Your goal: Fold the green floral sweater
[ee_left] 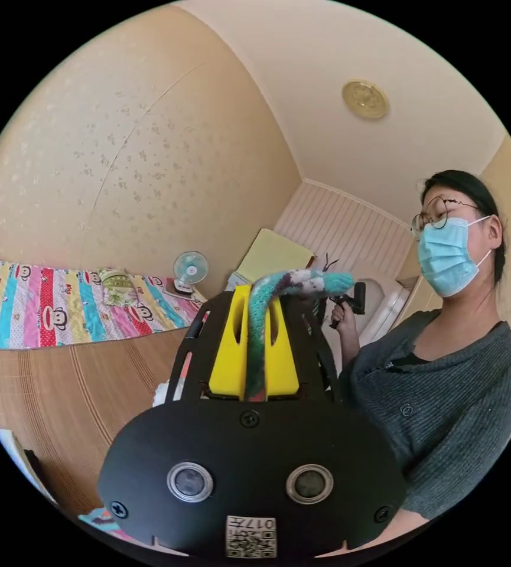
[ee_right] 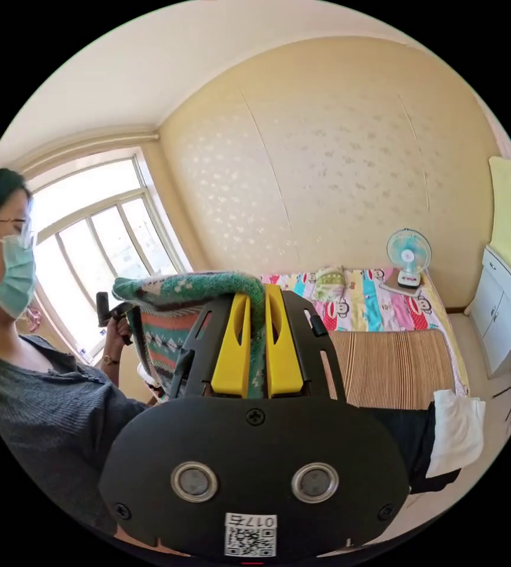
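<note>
Left gripper view: left claw (ee_left: 254, 331), yellow jaws drawn together and clamped on a thin edge of the green patterned knit sweater (ee_left: 279, 295), strip of fabric pinched between them and curling over the tips toward the person. Raised high in the air, well above the bed with the striped woven mat (ee_left: 78, 384) and the bright cartoon-print sheet (ee_left: 48, 307). Small teal desk fan (ee_left: 190, 270) stood at the far end of the bed near the wall. Person in a grey knit cardigan (ee_left: 444, 407) seen beside the claw, one hand (ee_left: 345, 319) closed round a black handle just behind the sweater's edge.

Right gripper view: right claw (ee_right: 256, 345), yellow jaws likewise pressed together on the sweater (ee_right: 172, 313), a fold of green knit draped over the jaw tips and hanging down on the person's side, showing bands of orange, teal and white pattern. Held up in the air between the two claws, clear of the bed. Beyond it, a hand (ee_right: 116, 331) gripped the other black handle in front of the large window (ee_right: 101, 236). White folded cloth (ee_right: 456, 431) lay at the near corner of the bed, and white cabinet drawers (ee_right: 503, 307) stood against the wall on the fan's side.
</note>
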`<state>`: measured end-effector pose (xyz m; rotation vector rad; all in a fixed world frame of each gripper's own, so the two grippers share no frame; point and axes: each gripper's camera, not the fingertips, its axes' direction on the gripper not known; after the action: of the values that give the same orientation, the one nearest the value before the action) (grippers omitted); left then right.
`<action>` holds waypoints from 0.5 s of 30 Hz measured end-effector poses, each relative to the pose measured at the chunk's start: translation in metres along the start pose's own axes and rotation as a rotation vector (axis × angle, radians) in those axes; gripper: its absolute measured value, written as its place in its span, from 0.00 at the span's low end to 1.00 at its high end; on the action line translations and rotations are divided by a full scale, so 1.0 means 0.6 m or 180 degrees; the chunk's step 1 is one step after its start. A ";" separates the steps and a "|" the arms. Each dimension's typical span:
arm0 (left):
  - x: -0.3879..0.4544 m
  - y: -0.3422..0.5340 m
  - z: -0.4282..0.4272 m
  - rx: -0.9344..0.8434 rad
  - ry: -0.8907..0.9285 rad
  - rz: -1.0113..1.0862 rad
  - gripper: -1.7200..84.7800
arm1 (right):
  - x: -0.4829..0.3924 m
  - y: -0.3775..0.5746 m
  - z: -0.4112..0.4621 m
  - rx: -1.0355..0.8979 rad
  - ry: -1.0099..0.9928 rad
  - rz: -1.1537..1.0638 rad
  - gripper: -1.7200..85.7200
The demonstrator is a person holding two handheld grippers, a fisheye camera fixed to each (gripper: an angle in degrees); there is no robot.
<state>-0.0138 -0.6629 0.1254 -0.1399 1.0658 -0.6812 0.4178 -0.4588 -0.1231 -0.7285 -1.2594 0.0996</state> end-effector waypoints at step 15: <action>-0.619 0.061 0.194 -0.1158 -0.1403 -0.2530 0.11 | 0.417 0.104 0.635 -0.2340 0.0333 0.1731 0.10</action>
<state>-0.0118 -0.4446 0.4500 -1.0216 0.6721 -1.0924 0.1826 -0.1286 0.0943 -1.6826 -0.9558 0.0365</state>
